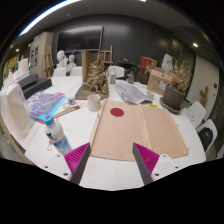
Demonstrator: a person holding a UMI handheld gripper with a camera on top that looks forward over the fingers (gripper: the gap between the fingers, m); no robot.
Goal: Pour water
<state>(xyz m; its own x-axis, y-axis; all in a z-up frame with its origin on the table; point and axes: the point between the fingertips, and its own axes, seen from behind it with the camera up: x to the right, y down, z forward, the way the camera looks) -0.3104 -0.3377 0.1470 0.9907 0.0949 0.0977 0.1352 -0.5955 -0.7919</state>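
Observation:
My gripper (pixel 112 160) hangs above a white table (pixel 110 172), its two fingers apart and nothing between the magenta pads (pixel 146 157). Left of the fingers a clear plastic water bottle (pixel 58 137) with a blue label stands upright. Farther off, beyond a brown paper sheet (pixel 140 130), a pale cup (pixel 94 101) stands on the table. A small red disc (pixel 117 113) lies on the paper just ahead of the fingers.
An iridescent purple pouch (pixel 45 104) lies left of the bottle. The far table carries papers (pixel 133 94), a wooden model (pixel 97 75) and a dark bowl (pixel 174 97). White chairs (pixel 66 72) stand behind, and another chair (pixel 12 110) at the left.

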